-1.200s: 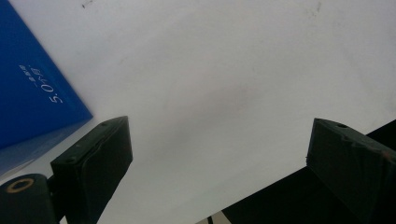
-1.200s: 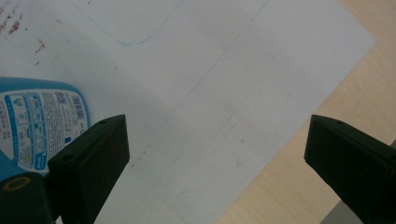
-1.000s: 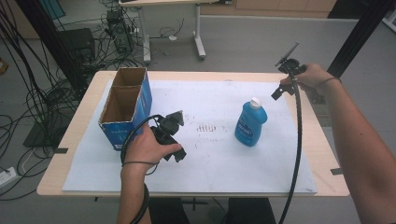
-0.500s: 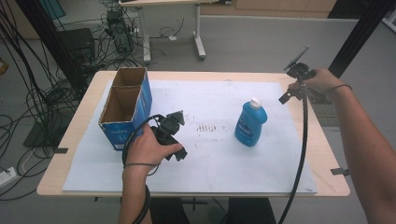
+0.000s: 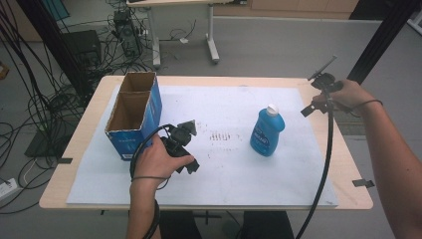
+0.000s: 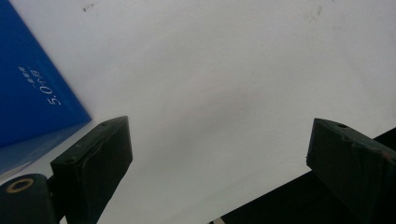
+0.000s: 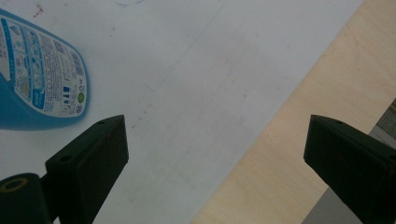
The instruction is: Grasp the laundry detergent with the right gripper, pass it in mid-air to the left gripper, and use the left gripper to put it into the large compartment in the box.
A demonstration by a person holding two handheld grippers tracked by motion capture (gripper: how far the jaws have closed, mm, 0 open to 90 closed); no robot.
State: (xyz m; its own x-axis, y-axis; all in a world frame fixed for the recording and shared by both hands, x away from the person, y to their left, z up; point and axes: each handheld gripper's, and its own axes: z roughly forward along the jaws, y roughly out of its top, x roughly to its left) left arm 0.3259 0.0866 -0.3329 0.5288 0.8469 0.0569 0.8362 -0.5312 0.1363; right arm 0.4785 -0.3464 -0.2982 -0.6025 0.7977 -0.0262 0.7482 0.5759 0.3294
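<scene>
We saw white sheet [image 5: 239, 164] covering wooden tabletop [image 5: 348, 174], cables on grey floor. Blue bottle [image 5: 266, 130], white cap, upright near right edge. Both grippers [image 5: 183, 149] [image 5: 321, 92] wide open, empty.

A blue bottle [image 5: 266, 133] with a white cap stands right of centre. At upper left, a blue box [image 5: 133, 115] shows a brown inside. White paper [image 5: 239, 179] covers the pale wood table [image 5: 348, 164]; both grippers' jaws are black.

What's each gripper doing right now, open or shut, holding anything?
Left gripper: open, holding nothing, over the white sheet beside the blue box.
Right gripper: open, holding nothing, near the blue bottle.
</scene>
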